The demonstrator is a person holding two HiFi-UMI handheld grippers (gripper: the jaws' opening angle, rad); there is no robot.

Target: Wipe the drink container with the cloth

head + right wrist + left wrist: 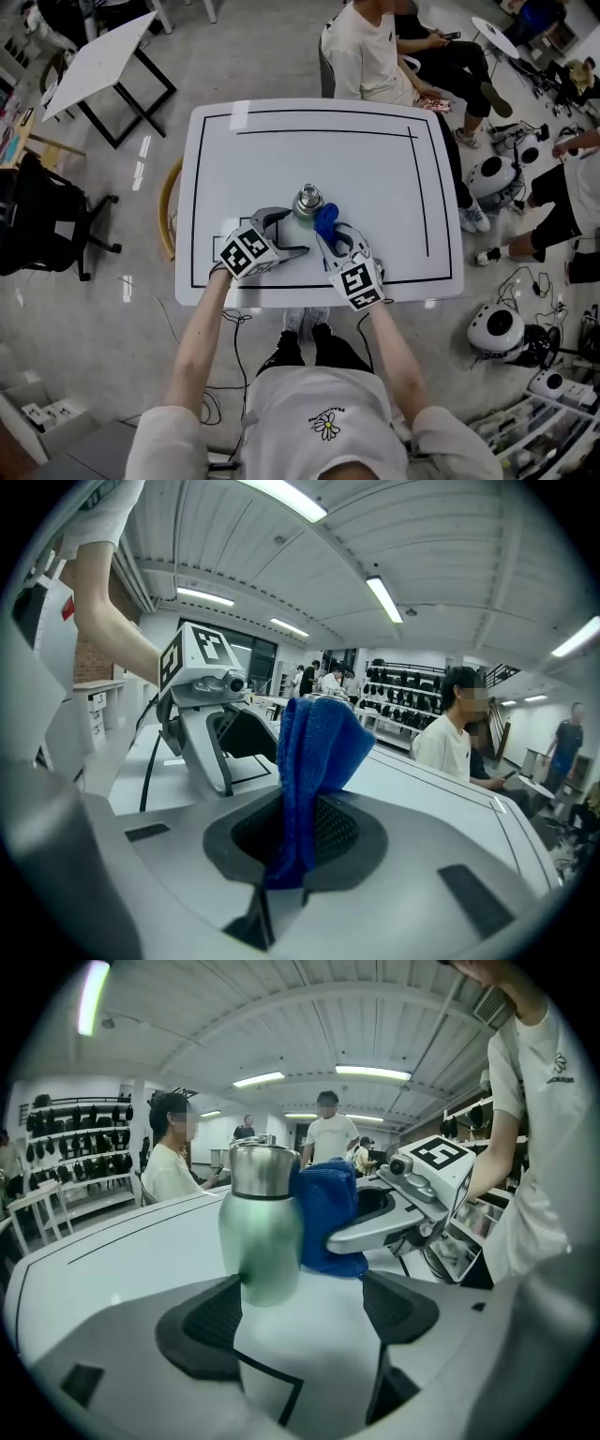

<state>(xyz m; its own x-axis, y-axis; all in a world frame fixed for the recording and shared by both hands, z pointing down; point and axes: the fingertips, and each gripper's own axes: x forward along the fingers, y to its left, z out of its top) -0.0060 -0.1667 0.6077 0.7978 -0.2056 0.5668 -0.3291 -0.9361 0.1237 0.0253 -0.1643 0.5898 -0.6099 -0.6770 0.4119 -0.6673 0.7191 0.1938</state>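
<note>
A pale green metal bottle (307, 201) with a steel cap stands upright on the white table (375, 169), near its front edge. My left gripper (289, 231) is open, and the bottle (261, 1232) stands between its wide jaws, close to the left pad (202, 1321). My right gripper (326, 236) is shut on a blue cloth (325, 220). The cloth (328, 1208) is bunched upright and lies against the bottle's right side. In the right gripper view the cloth (314, 761) rises from the closed jaws and hides the bottle.
A black outline (417, 178) runs around the tabletop. A person (370, 56) sits at the table's far side. A black chair (47, 225) stands to the left, a second white table (98, 56) at the back left, and round white devices (494, 328) with cables on the floor at right.
</note>
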